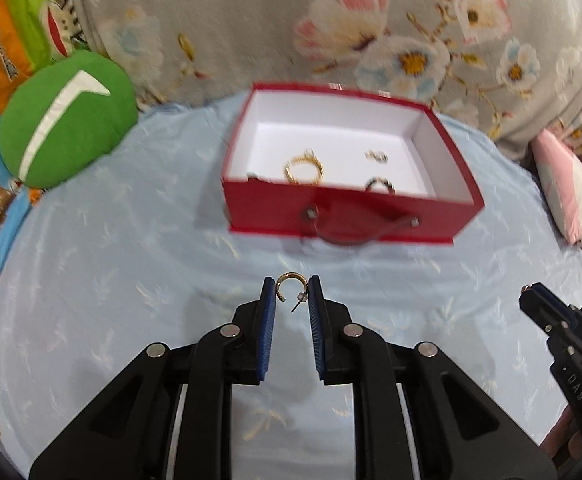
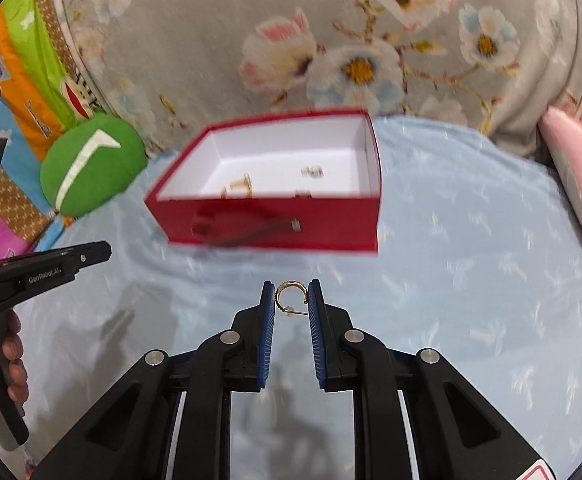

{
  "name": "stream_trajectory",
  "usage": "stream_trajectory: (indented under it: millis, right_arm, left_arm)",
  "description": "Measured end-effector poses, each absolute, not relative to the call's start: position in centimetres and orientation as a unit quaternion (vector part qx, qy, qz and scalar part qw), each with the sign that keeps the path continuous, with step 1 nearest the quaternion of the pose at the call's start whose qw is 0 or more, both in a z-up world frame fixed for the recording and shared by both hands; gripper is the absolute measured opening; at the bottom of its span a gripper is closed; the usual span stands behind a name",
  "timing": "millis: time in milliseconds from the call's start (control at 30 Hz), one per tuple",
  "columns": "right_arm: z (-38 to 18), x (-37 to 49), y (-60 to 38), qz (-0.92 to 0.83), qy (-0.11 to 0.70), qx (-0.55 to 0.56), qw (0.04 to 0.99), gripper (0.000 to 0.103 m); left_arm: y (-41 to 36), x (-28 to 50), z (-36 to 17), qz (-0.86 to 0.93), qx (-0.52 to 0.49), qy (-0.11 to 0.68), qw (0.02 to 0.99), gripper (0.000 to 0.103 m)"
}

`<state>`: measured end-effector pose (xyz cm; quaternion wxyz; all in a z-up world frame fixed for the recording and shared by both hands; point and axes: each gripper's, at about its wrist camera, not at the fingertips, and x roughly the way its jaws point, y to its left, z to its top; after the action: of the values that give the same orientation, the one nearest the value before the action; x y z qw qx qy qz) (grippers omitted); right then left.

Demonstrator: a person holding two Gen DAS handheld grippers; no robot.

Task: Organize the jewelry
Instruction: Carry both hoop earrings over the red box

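Pinching a small gold hoop earring apiece, both grippers hung above the pale blue bedsheet (image 1: 103,264), short of the red box (image 1: 343,210) that lay farther off. The left gripper (image 1: 292,294) had its jaws clamped on a hoop earring (image 1: 287,282) at the very tips of the blue pads, its post jutting down into the gap. The right gripper (image 2: 291,296) gripped a second hoop earring (image 2: 289,289) just as shallowly, post and backing showing between the pads.

Inside the open box lay a gold ring (image 1: 303,170) near the front wall, a small pale piece (image 1: 377,156) farther right, and a dark ring (image 1: 379,185) against the front wall.

The likeliest failure was a drop: each hoop was held only by the edges of its curve, so a jolt or a twist of the wrist could have let it pivot and slip onto the soft sheet, where a thing that small is hard to pick up again. The box's near wall and its dark handle (image 1: 361,232) stood in the path, and a low approach could have knocked a fingertip or a hoop against the rim. With both grippers heading for one box, they might also have crowded each other over the opening. A release from too high could have bounced an earring out, or among the rings already there
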<state>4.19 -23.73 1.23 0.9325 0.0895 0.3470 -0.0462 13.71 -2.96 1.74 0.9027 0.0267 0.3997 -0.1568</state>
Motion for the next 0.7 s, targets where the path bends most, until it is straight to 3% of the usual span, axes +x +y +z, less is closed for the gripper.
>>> stream_trajectory:
  millis: [367,700]
  right_arm:
    - [9.1,11.3,-24.7,-0.041,0.256,0.063,0.964,0.015]
    - [10.6,18.8,-26.1,-0.041,0.239,0.053,0.969,0.015]
  left_arm:
    - [-4.5,19.2,9.3,-0.156,0.030,0.311,0.937,0.016]
    - [-8.3,25.6,10.7,-0.159,0.042,0.290,0.943,0.016]
